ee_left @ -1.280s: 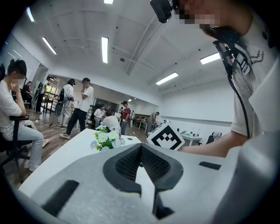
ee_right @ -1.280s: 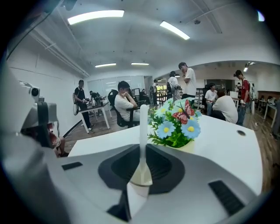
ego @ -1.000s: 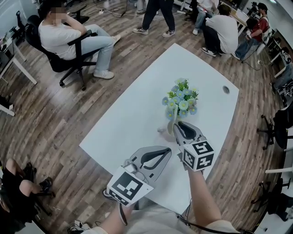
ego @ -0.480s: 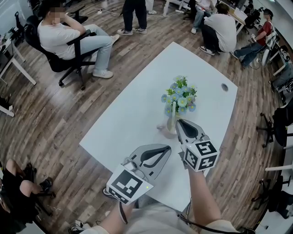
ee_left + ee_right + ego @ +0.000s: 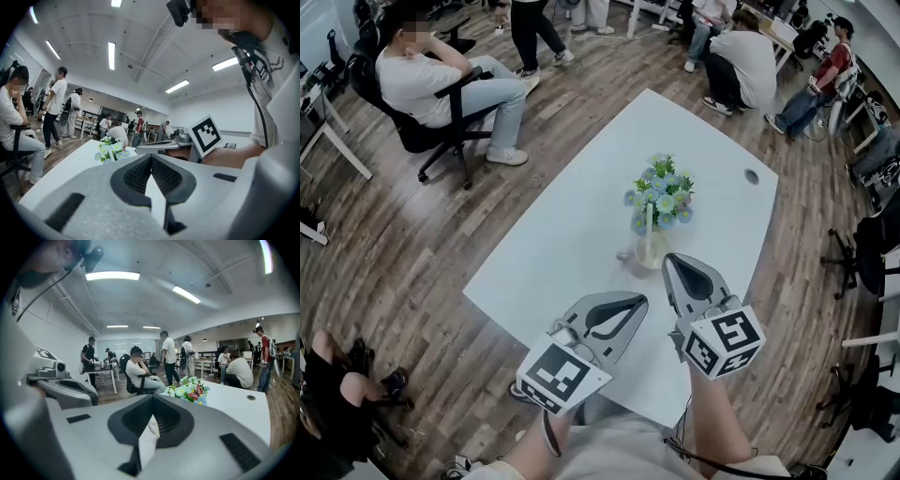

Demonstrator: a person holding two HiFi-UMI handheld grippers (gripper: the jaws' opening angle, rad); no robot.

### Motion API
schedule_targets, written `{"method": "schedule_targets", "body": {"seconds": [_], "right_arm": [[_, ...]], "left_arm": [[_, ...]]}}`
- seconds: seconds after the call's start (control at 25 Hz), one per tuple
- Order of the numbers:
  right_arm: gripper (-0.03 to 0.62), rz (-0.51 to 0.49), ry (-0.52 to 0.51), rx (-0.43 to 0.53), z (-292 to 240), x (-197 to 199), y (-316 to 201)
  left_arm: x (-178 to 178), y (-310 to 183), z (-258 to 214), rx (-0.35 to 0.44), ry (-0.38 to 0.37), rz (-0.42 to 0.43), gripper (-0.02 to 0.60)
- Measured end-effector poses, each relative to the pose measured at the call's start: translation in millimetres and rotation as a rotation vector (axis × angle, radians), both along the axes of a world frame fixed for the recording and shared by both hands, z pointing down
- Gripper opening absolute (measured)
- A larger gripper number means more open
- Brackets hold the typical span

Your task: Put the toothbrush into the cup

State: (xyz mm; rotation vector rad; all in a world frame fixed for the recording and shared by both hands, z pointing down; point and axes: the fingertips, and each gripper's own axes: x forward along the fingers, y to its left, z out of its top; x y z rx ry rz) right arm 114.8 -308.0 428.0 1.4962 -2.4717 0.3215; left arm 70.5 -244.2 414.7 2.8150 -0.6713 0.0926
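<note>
White toothbrush (image 5: 649, 223) stood in the cup (image 5: 650, 253), so your left tool (image 5: 639, 304) and right tool (image 5: 670, 261) hung closed and empty.

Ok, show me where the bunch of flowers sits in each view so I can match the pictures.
Head view: flowers just above and right of centre, mid-table.
Left gripper view: flowers left of centre, a little below mid-height.
Right gripper view: flowers right of centre, a little below mid-height.
Shared landmark: the white table they stand on.
</note>
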Motion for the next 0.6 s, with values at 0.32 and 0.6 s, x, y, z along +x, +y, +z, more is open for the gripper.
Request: {"method": "schedule_targets", "body": {"seconds": [0.32, 0.6], "right_arm": [[0.018, -0.057, 0.018, 0.072, -38.2, -14.9, 43.0], [0.018, -0.062, 0.021, 0.074, -47.3, -17.0, 75.6]], "left_arm": [[-1.9, 5.3, -2.6, 0.023, -0.006, 0.015, 0.008], [2.2, 9.0, -8.5, 0.035, -0.008, 0.04, 0.008]]}}
